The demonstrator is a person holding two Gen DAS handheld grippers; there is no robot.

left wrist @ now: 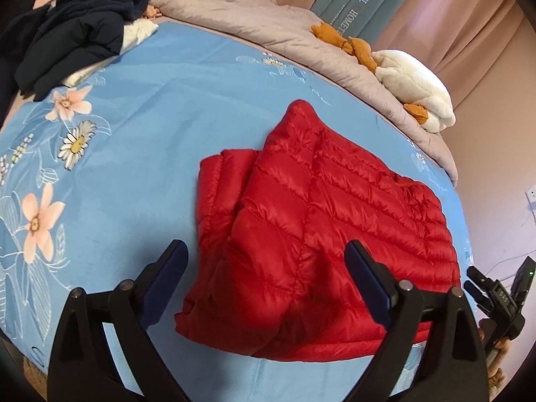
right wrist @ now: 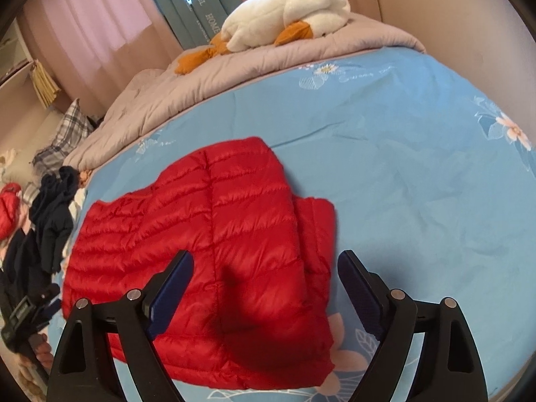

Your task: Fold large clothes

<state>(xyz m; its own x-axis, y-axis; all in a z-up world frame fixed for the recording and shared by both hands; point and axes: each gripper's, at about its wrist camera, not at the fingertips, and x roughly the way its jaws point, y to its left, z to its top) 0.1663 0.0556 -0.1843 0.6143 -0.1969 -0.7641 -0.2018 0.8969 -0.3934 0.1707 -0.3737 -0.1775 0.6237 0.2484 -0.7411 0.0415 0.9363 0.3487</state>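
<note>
Jacket (left wrist: 318,221) below left gripper (left wrist: 264,261)

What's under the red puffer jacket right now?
The red puffer jacket lies folded on the blue floral bedsheet, with sheet showing on every side. Whatever lies beneath its folded layers is hidden. Both grippers are open above it.

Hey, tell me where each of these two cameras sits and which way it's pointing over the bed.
Left wrist: on the left gripper, looking down along its open fingers at the red puffer jacket on the blue floral sheet; the right gripper shows at the right edge.
Right wrist: on the right gripper, open, over the same jacket; the left gripper shows at the left edge.
Shared: jacket, sheet, white plush duck, dark clothes pile.
</note>
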